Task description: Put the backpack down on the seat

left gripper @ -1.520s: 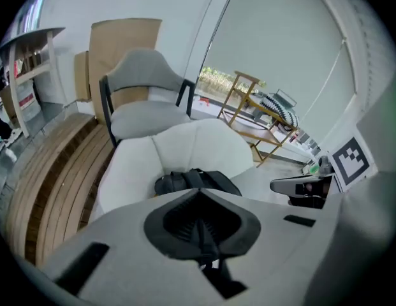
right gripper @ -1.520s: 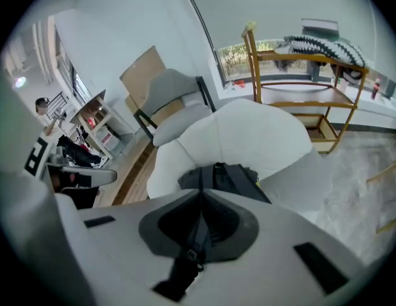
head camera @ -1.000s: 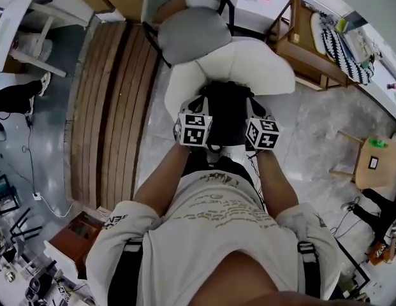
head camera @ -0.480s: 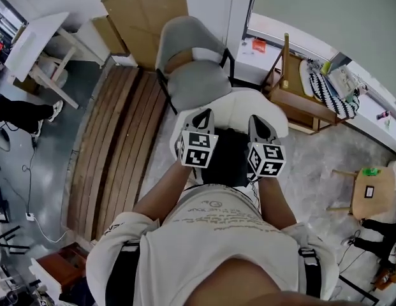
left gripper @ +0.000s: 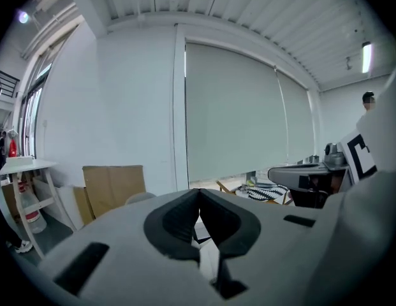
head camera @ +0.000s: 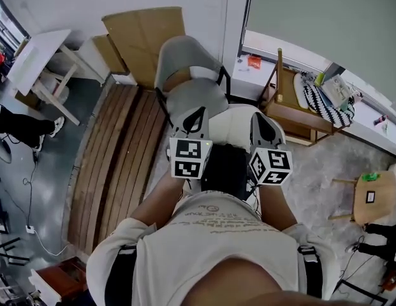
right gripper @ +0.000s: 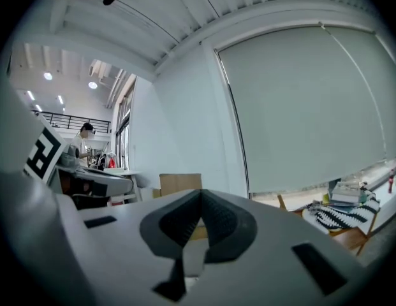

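Observation:
The black backpack rests on the white cushioned seat just in front of my body, partly hidden by my grippers and shirt. My left gripper is held above the backpack's left side, pointing forward; its jaws meet with nothing between them. On the other side, my right gripper is level with it, and its jaws are likewise shut and empty. Neither gripper touches the backpack. Both gripper views look out at the wall and a window blind.
A grey chair stands right behind the white seat. Wooden slats lie to the left, cardboard leans on the wall. A wooden rack and a small stool are at right. A white table and a person's legs are at far left.
Both grippers have come up off the top of the backpack and now point forward, empty. The backpack stays on the seat. My head view has tilted up toward the wall.

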The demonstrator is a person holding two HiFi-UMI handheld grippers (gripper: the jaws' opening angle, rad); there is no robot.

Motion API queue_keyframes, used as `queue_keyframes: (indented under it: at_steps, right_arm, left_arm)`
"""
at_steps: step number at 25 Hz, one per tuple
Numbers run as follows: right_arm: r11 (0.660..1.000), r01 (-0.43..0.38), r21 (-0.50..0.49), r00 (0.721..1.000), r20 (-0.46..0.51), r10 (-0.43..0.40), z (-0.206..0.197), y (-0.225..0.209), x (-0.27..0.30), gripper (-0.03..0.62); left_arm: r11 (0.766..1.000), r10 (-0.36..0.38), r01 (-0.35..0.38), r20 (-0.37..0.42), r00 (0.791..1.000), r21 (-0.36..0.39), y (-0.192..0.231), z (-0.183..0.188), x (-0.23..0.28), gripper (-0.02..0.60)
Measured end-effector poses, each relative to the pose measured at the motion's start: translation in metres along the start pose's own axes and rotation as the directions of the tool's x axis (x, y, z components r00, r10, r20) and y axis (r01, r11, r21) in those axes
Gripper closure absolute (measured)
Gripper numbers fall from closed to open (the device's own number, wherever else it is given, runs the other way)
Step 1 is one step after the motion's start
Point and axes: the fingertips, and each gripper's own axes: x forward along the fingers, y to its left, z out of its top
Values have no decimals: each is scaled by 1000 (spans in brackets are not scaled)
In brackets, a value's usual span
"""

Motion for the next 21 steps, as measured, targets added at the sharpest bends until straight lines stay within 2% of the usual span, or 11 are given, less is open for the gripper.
queue_keyframes:
  at_steps: [10, 21]
  right_arm:
    - [998, -7, 58, 1000, -10, 8, 5, 0, -7, 568]
    - [997, -33, 68, 999, -23, 34, -1, 15, -21, 568]
  left_arm:
    - [996, -5, 3, -25, 1000, -94, 2, -5, -6, 558]
    - [995, 1, -6, -44, 999, -101, 1, -14, -24, 558]
